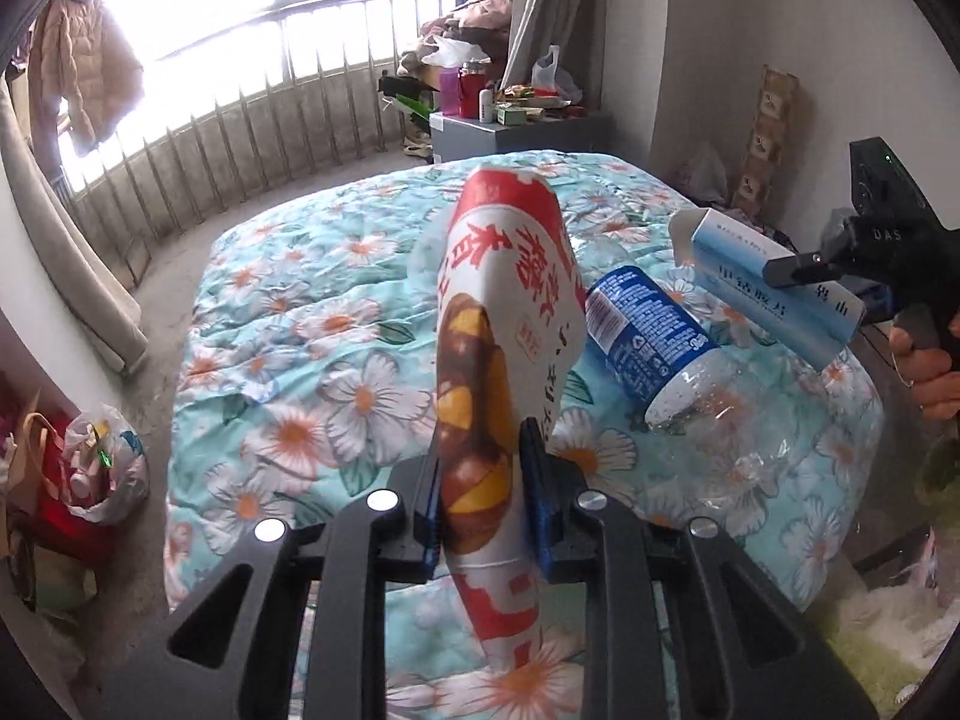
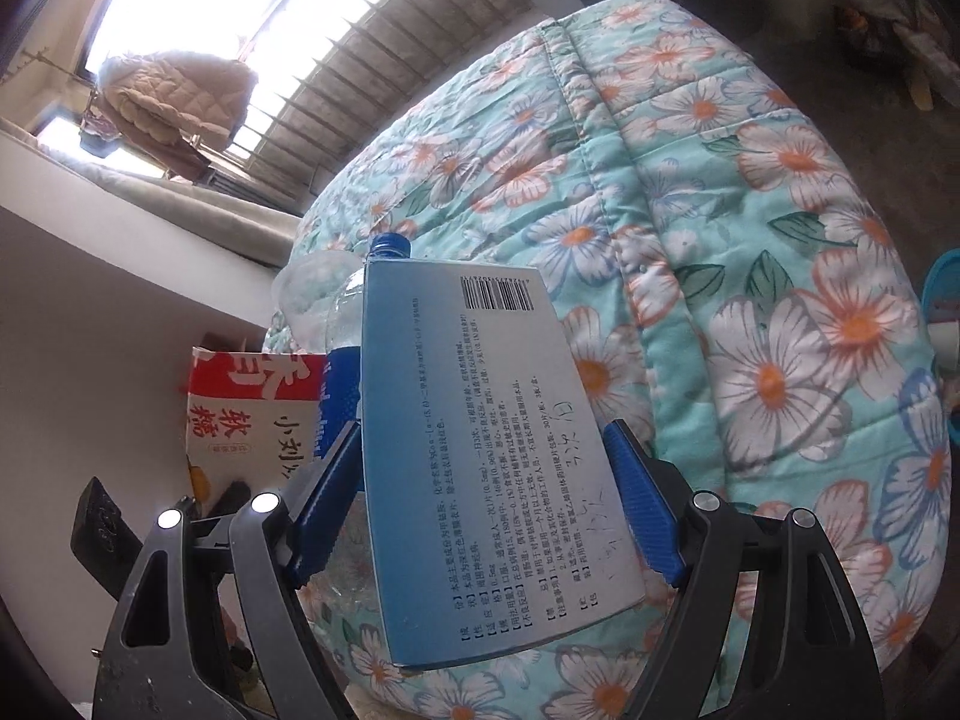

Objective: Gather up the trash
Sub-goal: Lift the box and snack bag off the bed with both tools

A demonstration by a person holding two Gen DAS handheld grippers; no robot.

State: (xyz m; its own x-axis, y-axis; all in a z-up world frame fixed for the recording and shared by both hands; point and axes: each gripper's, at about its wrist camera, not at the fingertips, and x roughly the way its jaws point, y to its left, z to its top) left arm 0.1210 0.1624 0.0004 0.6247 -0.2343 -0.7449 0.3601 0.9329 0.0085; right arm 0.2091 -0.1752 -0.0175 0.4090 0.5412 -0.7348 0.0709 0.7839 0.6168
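Observation:
My left gripper (image 1: 483,483) is shut on a red-and-white snack bag (image 1: 510,276) with a chestnut picture, held upright above the bed. A crushed clear plastic bottle (image 1: 654,348) with a blue label lies on the quilt just right of the bag. My right gripper (image 2: 483,441) is shut on a flat blue-and-white medicine box (image 2: 480,450). In the left wrist view the same box (image 1: 774,282) hangs over the bed's right side. Behind the box in the right wrist view I see the bottle (image 2: 318,300) and the snack bag (image 2: 252,414).
The bed carries a turquoise floral quilt (image 1: 288,360). A full plastic bag (image 1: 102,468) and paper bags sit on the floor at the left. A grey cabinet (image 1: 510,132) with bottles stands beyond the bed by the railed window. A blue container (image 2: 942,288) shows at the right.

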